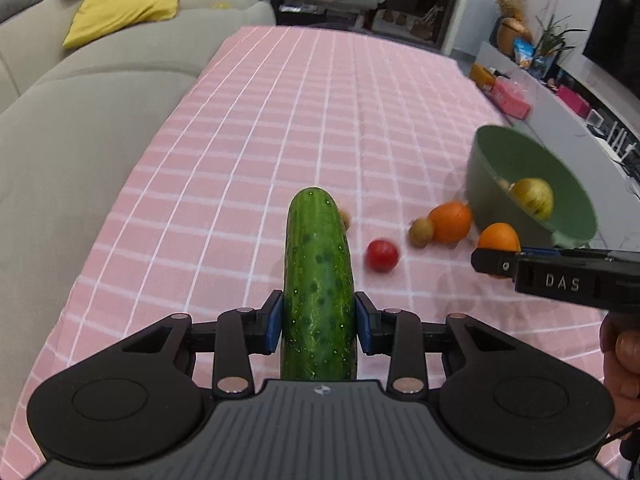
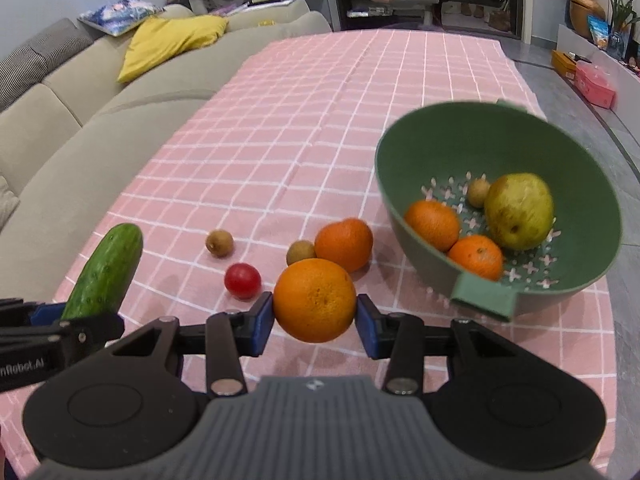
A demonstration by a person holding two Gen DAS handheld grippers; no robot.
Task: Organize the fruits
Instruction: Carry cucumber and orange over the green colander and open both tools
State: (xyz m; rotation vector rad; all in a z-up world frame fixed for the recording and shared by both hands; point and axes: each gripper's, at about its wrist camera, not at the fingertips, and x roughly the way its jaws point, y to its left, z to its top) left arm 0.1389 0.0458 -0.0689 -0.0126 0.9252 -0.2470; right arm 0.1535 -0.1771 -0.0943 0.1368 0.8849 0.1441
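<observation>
Partly done, by the look of it: the green colander bowl (image 2: 404, 168) on the table (image 2: 280, 140) already holds two oranges, a pear (image 2: 520, 210) and a small brown fruit. Left on the pink checked cloth are one orange (image 2: 344, 244), a cherry tomato (image 2: 242, 280) and two small brown fruits. The left tool (image 1: 319, 322) pinches a cucumber (image 1: 318, 276) that juts forward between its pads, clear of the cloth. The right tool (image 2: 315, 320) grips another orange (image 2: 314, 300) just short of the bowl's handle.
</observation>
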